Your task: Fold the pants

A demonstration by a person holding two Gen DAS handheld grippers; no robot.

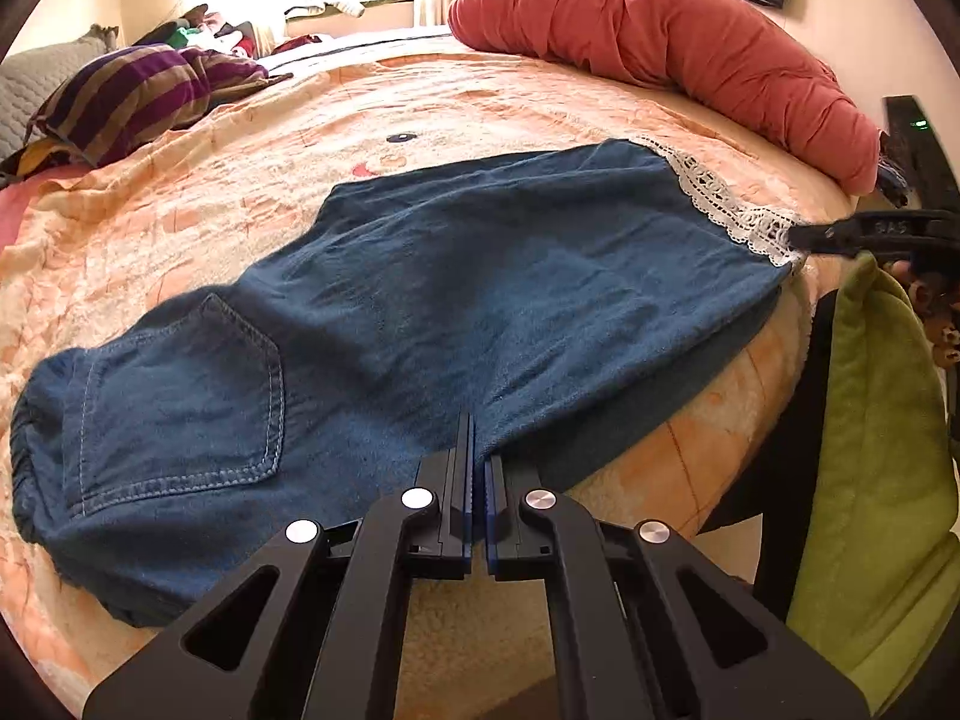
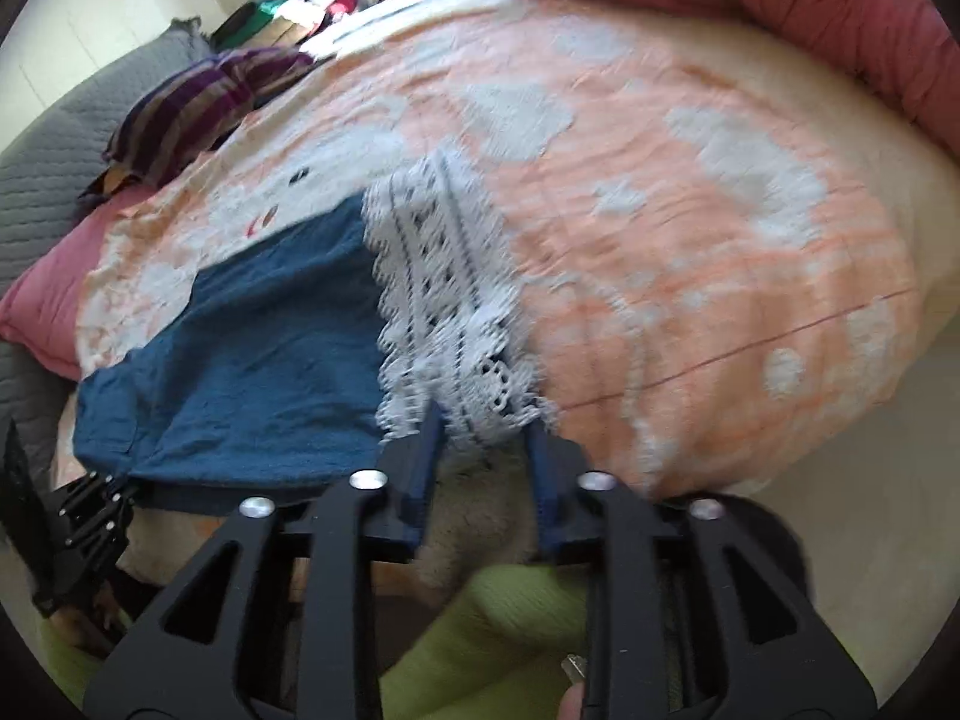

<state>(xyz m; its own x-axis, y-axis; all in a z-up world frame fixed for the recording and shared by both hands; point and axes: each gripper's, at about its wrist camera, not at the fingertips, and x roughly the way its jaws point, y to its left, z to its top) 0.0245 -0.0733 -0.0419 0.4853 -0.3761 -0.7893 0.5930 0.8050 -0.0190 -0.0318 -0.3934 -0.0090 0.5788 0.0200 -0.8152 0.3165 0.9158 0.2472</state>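
Blue denim pants [image 1: 420,300] lie folded lengthwise on the bed, back pocket [image 1: 180,396] at the left, white lace hem [image 1: 720,204] at the far right. My left gripper [image 1: 478,438] is shut on the pants' near edge around the middle. My right gripper [image 2: 483,420] is open, its fingers on either side of the lace hem [image 2: 444,300] at the near corner; it also shows in the left wrist view [image 1: 798,237] touching the lace. The pants [image 2: 270,360] stretch away to the left in the right wrist view.
The bed has a peach patterned blanket [image 1: 480,108]. A long red bolster [image 1: 690,48] lies along the far right side. A striped purple pillow [image 1: 138,96] and a grey pillow sit at the far left. Green clothing [image 1: 870,450] is at the right edge.
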